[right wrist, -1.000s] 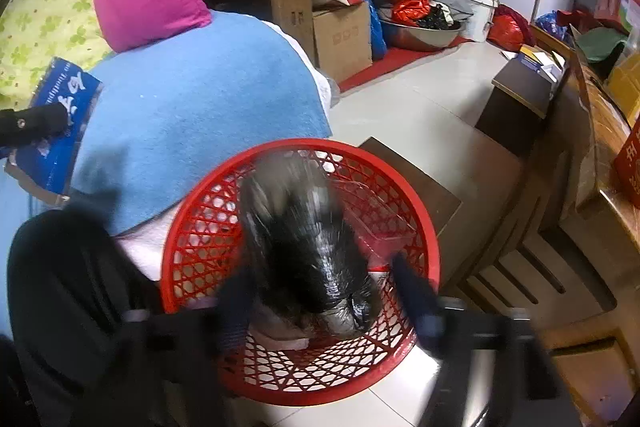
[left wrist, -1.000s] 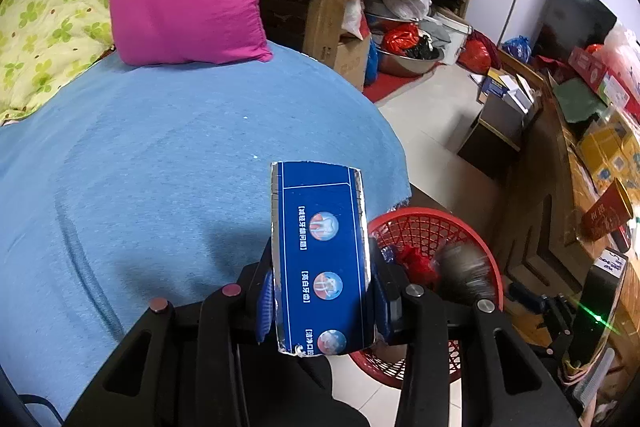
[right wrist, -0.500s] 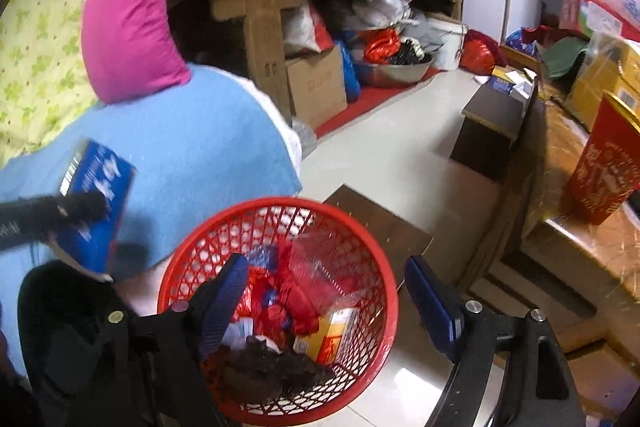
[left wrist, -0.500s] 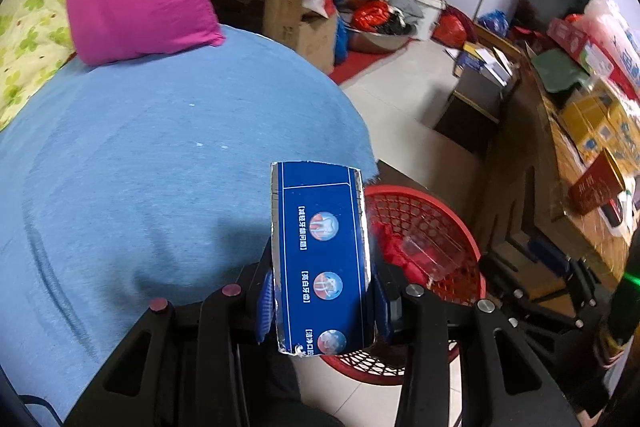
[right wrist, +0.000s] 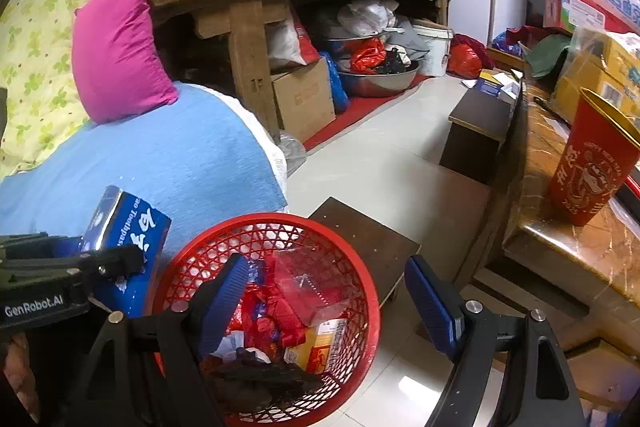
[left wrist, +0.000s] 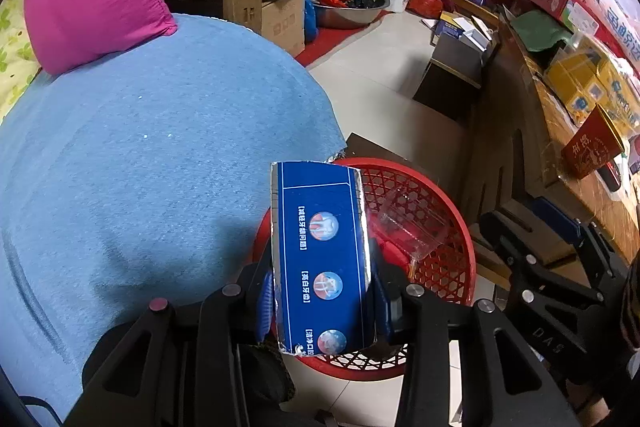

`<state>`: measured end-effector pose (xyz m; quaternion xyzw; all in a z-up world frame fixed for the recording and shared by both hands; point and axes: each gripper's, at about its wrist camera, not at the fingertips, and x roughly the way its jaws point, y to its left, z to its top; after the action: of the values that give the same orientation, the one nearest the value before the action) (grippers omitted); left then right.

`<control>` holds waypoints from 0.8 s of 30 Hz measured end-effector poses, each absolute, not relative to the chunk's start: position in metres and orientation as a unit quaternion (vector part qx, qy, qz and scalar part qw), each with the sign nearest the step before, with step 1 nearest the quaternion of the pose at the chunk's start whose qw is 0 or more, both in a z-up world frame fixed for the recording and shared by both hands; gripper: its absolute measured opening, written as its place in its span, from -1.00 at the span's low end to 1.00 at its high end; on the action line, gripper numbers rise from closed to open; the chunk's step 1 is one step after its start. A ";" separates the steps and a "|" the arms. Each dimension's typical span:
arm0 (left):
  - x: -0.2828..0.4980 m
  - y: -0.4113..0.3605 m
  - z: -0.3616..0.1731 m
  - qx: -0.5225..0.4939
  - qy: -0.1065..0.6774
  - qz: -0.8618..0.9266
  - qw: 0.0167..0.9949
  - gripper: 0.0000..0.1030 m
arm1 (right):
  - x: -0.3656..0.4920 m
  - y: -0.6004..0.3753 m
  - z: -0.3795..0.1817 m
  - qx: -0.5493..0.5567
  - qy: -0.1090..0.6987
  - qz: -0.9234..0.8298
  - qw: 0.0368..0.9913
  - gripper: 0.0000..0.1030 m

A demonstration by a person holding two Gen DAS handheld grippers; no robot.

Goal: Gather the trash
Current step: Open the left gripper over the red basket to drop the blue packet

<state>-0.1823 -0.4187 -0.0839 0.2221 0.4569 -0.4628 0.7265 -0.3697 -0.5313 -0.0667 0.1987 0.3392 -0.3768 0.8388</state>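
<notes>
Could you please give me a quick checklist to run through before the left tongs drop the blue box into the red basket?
1. Box gripped by left tongs: ok, pads press on both its sides.
2. Box over basket: cannot tell; the right view shows it beside the rim, above the blue cover.
3. Right tongs free: ok, open with nothing between them.
4. Right tongs out of the drop path: not ok, they hang over the basket's mouth.
5. Room in basket: ok, trash lies low inside.
</notes>
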 end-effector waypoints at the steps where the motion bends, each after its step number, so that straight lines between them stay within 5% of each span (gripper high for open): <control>1: -0.183 -0.420 -0.084 0.223 0.458 -0.465 0.724 -0.18 | -0.371 -0.532 -0.066 0.199 0.339 -0.379 0.838 0.61; 8: -0.186 -0.427 -0.092 0.238 0.464 -0.471 0.712 -0.09 | -0.375 -0.536 -0.064 0.195 0.337 -0.389 0.835 0.73; 13: -0.185 -0.425 -0.091 0.232 0.465 -0.464 0.718 0.40 | -0.376 -0.537 -0.062 0.190 0.337 -0.396 0.833 0.74; 24: -0.155 -0.377 -0.062 0.175 0.444 -0.441 0.760 0.41 | -0.358 -0.522 -0.052 0.179 0.337 -0.384 0.841 0.79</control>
<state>-0.1545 -0.3767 -0.0620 0.1748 0.4439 -0.4410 0.7602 -0.3581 -0.5222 -0.0519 0.1794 0.3367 -0.3837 0.8410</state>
